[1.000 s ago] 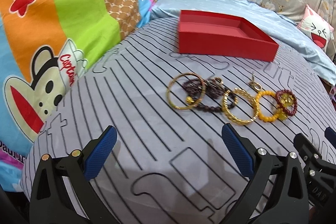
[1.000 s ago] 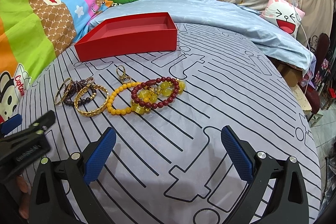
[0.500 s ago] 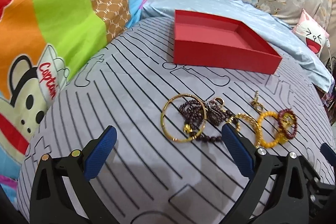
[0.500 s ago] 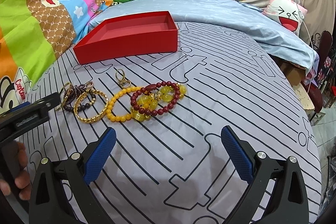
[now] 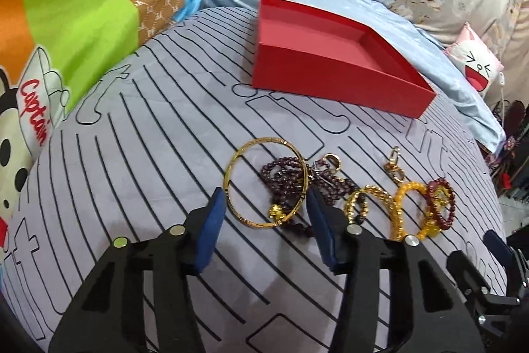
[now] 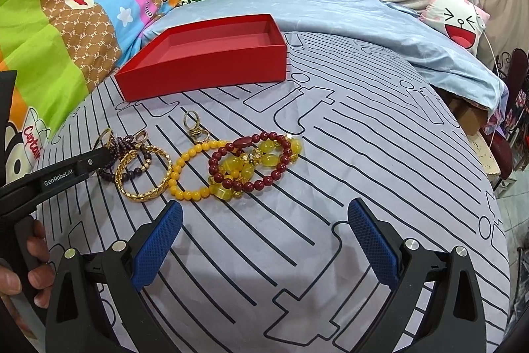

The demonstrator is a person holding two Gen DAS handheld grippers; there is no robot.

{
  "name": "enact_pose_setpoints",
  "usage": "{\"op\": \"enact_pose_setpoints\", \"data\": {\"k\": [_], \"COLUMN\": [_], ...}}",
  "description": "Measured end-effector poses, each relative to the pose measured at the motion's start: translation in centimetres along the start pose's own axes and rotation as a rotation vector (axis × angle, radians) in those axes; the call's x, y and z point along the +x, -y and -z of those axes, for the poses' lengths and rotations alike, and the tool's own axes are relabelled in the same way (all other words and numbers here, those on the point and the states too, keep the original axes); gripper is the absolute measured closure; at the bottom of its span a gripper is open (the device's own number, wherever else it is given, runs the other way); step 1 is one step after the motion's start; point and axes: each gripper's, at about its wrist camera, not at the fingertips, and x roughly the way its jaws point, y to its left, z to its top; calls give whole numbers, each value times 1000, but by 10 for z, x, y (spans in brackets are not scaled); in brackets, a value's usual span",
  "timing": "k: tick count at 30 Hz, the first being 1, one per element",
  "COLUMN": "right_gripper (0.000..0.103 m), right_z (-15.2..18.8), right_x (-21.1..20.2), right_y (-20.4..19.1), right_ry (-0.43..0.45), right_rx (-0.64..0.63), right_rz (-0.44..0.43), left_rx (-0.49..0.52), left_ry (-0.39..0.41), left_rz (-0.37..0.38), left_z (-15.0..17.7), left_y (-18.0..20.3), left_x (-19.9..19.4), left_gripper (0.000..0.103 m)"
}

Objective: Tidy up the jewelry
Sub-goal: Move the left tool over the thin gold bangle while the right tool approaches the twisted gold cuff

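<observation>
Left tongs, marked "GenRobot.AI", have just been narrowing around the gold bangle, pads not touching; right tongs gape wide.

You have one open red cardboard box. Two gold bangles: one smooth, one twisted. Three bead bracelets: dark purple, yellow, dark red. One cluster of translucent yellow beads. The small gold rings are too tangled for you to count.

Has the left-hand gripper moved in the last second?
Yes. The left gripper has moved toward the gold bangle, which now lies between its closing jaws, untouched; the red box looms larger.
</observation>
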Motion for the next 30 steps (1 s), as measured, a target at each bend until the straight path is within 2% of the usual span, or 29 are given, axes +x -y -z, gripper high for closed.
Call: {"op": "enact_pose_setpoints", "data": {"k": [6, 12, 22, 24, 25, 26, 30], "right_gripper": [7, 7, 7, 9, 9, 9, 12], "right_z": [0, -5, -15, -16, -17, -18, -18], "right_x": [1, -1, 8, 14, 18, 20, 30], "right_y": [-7, -20, -67, -74, -78, -80, -90], "right_ry": [-2, 12, -6, -17, -24, -32, -48], "right_rx": [-19, -49, -165, -187, -197, -201, -237], "right_rz": [-4, -41, -143, -142, -150, -159, -161], "left_rx": [-8, 9, 26, 22, 17, 16, 4], "left_ry": [6, 27, 14, 12, 9, -1, -37], "left_rz": [16, -3, -23, -32, -26, -11, -31], "left_z": [1, 2, 8, 11, 12, 12, 15], "left_y": [0, 0, -13, -17, -20, -22, -30], "left_x": [-2, -14, -28, -29, -30, -29, -21], "left_gripper": [56, 56, 58, 58, 68, 90, 90]}}
